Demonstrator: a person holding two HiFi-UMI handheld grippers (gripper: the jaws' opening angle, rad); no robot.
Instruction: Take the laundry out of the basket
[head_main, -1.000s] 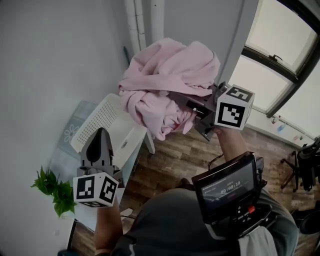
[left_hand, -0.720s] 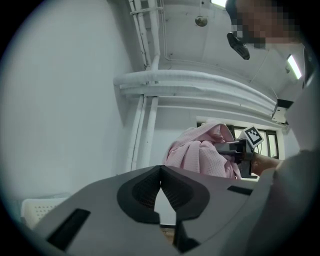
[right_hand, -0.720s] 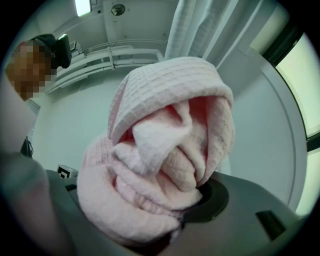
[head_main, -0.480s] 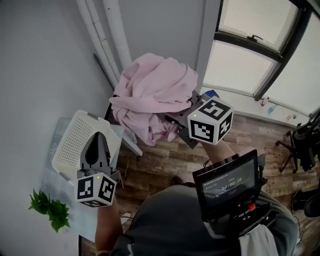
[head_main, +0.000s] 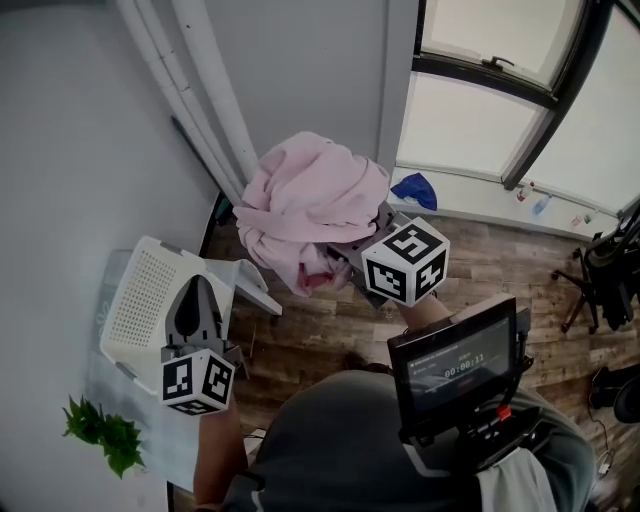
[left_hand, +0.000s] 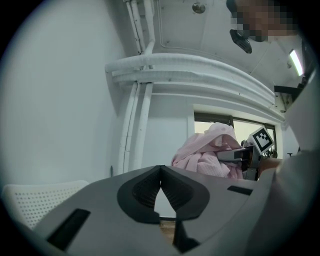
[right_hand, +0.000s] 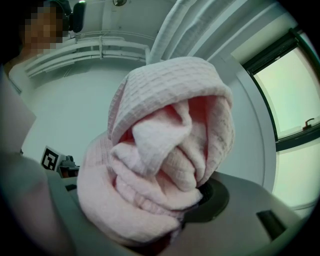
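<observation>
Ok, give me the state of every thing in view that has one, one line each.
pink laundry: bunched up, held in the air, apart from the basket.
right gripper: shut on the pink laundry.
left gripper: shut, nothing between its jaws.
white basket: held by neither gripper.
chest screen: lit, showing a timer.
</observation>
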